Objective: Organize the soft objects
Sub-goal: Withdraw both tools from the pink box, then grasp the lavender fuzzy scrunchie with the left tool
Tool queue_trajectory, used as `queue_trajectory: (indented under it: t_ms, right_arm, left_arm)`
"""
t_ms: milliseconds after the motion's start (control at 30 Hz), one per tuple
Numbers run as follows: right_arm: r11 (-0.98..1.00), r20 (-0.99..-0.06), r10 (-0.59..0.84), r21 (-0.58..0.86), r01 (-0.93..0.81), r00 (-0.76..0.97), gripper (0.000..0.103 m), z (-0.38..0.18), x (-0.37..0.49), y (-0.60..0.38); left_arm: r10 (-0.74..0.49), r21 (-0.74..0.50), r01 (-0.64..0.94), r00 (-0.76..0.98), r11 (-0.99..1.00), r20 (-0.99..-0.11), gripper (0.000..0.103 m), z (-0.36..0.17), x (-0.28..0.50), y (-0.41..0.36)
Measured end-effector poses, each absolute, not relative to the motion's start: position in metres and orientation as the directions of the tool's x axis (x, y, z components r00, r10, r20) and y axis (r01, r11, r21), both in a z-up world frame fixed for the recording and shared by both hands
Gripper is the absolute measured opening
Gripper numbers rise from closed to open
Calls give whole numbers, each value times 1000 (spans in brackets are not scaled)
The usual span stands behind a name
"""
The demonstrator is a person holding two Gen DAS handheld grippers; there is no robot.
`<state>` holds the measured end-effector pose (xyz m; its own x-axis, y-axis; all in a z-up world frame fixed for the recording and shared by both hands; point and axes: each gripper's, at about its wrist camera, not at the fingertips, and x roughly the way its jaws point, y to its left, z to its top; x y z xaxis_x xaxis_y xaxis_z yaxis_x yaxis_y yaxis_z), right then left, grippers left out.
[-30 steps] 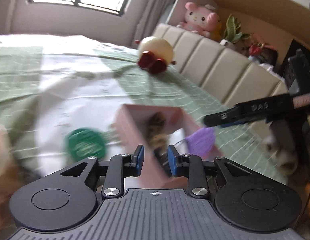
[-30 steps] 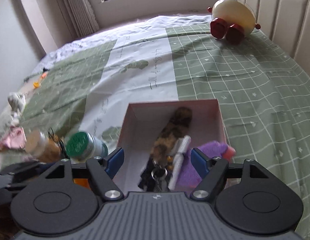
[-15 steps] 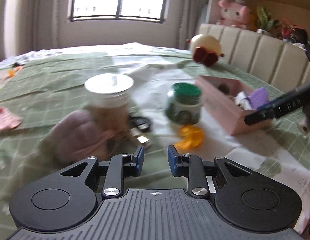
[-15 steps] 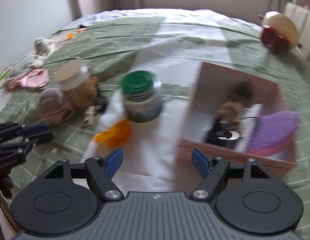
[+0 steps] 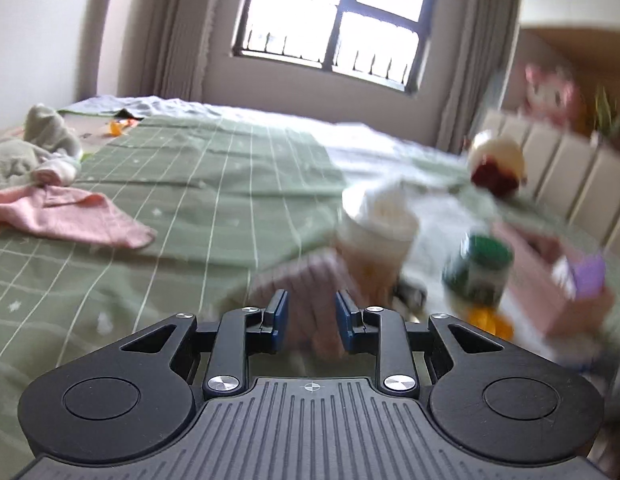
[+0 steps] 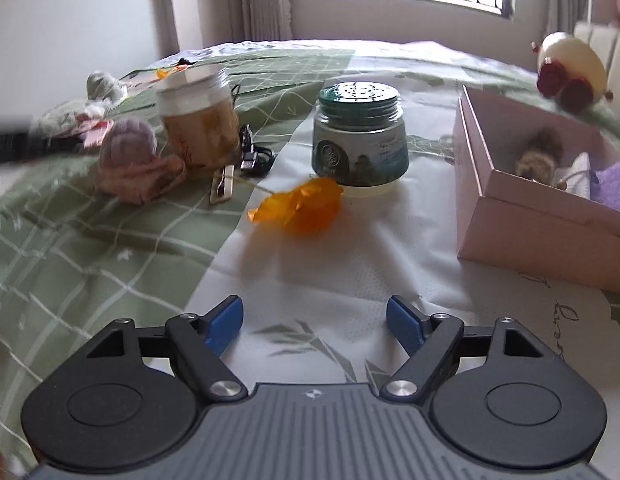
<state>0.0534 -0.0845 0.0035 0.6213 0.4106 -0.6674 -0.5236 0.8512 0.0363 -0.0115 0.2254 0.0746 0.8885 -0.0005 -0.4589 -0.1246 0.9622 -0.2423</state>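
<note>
The right gripper (image 6: 314, 324) hovers over the white-and-green bedspread (image 6: 90, 264), its jaws having just been opening, nothing between them. Ahead lie an orange fabric flower (image 6: 302, 204) touching a green-lidded jar (image 6: 360, 136), a pink knitted hat (image 6: 130, 160) beside a white-lidded jar (image 6: 198, 120), and a pink box (image 6: 522, 220) holding soft items.

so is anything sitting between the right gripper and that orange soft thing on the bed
Nothing visible does. The right gripper, jaws just opened wider and empty, has only bare bedspread ahead of it up to the orange soft piece. The green-lidded jar stands just behind that piece, touching or nearly so.
</note>
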Motion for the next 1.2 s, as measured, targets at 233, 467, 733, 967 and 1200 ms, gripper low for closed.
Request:
queue_trajectory:
  t_ms: [233, 467, 733, 967, 1200]
  right_arm:
    - [837, -657, 414, 2, -547, 630, 96, -2, 50, -81]
    - [832, -653, 433, 24, -555, 622, 99, -4, 51, -83]
    - [832, -652, 432, 22, -554, 623, 100, -4, 50, -82]
    - [832, -652, 436, 28, -555, 621, 100, -4, 50, -82]
    - [830, -651, 445, 42, -556, 615, 101, -4, 51, -84]
  left_arm:
    - [-49, -296, -119, 863, 948, -504, 29, 83, 59, 257]
    - [-151, -253, -12, 774, 967, -615, 29, 62, 26, 248]
    - [-104, -125, 26, 734, 992, -671, 28, 41, -6, 230]
    - [-169, -186, 60, 742, 981, -649, 27, 58, -15, 229]
    - [-228, -292, 62, 783, 954, -578, 28, 79, -55, 243]
